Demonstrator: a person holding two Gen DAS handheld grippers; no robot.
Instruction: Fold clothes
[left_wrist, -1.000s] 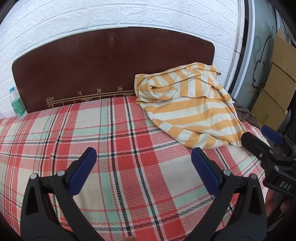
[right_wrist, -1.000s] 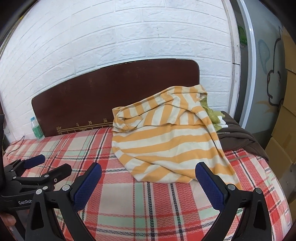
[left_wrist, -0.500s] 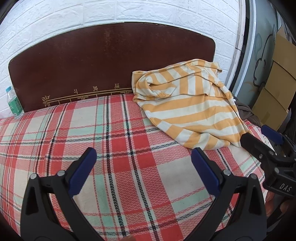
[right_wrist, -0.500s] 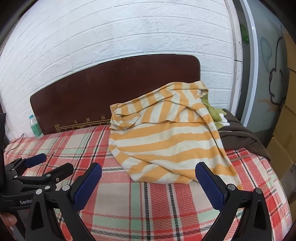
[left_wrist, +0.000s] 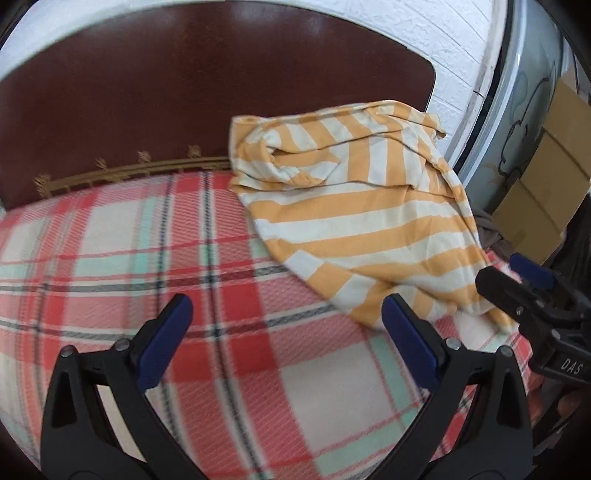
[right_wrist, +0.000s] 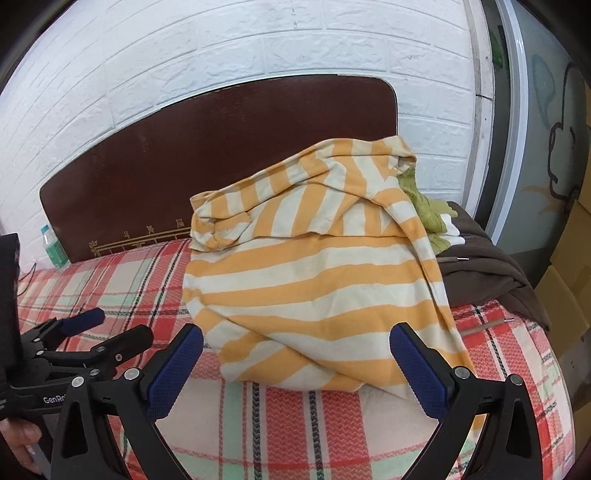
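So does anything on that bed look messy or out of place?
Yes: the orange-and-white striped shirt lies crumpled in a heap on the red plaid bedspread, draped over a green cloth and a dark brown garment.

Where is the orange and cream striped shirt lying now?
The orange and cream striped shirt lies crumpled on the red plaid bed cover, against the dark brown headboard, left of the brown garment.

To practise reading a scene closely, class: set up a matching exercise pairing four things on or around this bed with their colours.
Things:
1. shirt
2. headboard
3. bottle
4. jacket

Colours:
A. dark reddish-brown with gold trim
B. clear with a green label
C. orange and cream stripes
D. dark brown

Pairs: 1-C, 2-A, 3-B, 4-D
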